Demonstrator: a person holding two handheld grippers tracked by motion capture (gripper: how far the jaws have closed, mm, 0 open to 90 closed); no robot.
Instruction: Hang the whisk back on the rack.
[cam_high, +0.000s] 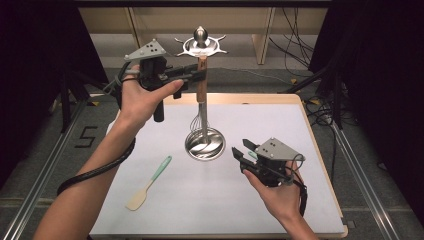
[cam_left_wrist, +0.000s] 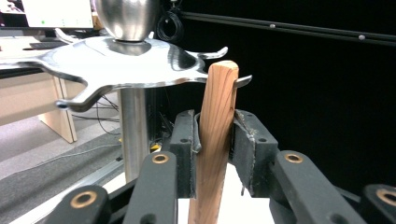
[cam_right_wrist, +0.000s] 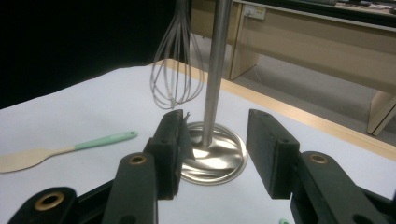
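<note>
Near the tabletop's far edge, the whisk hangs by its wooden handle from the rack's hook between the left gripper's loosening jaws, which should spread fully, then withdraw straight back without swinging it.

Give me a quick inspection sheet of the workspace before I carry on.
Surface: table under a pale sheet, wooden edge showing.
Job's things: whisk with wooden handle hanging at a hook of the steel stand.
Clutter: spatula with mint handle lying flat, left of the stand's base.
Grippers: left tool around the whisk's handle, whether the pads press is unclear; right tool open, empty, facing the stand's base.
Cables: black cable along the left forearm; loose wires on the floor beyond.
Surroundings: dark curtains, wooden furniture behind.
</note>
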